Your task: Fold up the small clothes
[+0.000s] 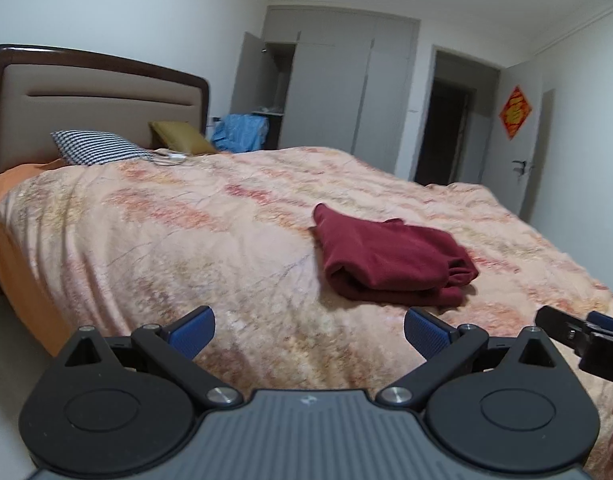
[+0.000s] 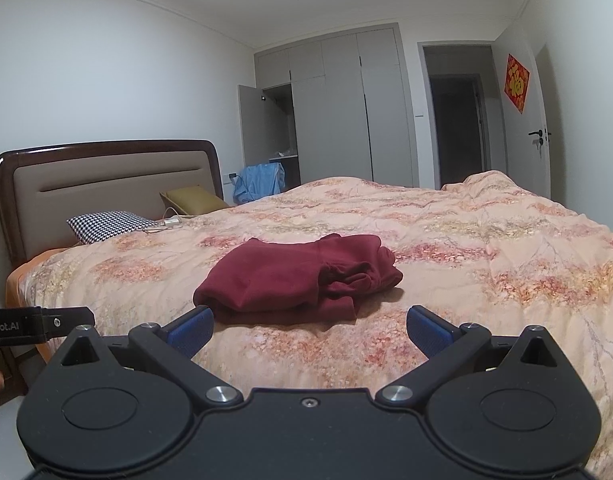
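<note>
Folded dark red fabric garment lying on the peach floral quilted bed, layers bunched, type hard to tell. Left tool and right tool held low near the bed edge, spread wide, holding nothing, short of the garment.

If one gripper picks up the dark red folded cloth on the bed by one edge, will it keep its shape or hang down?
The dark red folded fabric garment would probably droop and unfold: its layers lie loose, with bunched wrinkles at one end. It looks light, barely denting the peach floral quilt. Pushed, it would likely crumple rather than slide, since both surfaces are soft cloth.
</note>
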A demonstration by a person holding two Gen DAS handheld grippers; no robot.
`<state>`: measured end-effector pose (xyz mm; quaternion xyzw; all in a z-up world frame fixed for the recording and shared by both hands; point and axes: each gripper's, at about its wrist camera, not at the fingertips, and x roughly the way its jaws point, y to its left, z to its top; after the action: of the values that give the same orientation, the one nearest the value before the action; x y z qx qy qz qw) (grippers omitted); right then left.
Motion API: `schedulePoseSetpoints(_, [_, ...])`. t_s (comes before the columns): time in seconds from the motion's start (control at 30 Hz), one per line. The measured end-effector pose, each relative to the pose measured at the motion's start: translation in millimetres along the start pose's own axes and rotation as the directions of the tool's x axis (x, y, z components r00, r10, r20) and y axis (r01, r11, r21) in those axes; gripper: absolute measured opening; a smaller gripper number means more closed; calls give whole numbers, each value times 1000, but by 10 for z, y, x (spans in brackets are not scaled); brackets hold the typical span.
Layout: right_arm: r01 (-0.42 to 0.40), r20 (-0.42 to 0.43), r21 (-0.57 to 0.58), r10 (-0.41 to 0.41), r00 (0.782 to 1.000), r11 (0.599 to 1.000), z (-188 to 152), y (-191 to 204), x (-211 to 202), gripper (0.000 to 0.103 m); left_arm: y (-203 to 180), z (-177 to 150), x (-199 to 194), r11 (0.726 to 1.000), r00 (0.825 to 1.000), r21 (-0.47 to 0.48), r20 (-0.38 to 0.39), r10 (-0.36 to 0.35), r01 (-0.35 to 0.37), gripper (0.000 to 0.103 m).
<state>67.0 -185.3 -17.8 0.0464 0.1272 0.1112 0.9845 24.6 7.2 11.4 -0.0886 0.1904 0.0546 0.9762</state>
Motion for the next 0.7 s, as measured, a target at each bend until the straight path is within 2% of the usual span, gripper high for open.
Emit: schedulePoseSetpoints(0.7, [-4, -29, 2, 4, 1000, 1000, -79, -2, 39, 102, -6, -82, 40, 1000, 999, -6, -21, 25, -25, 103])
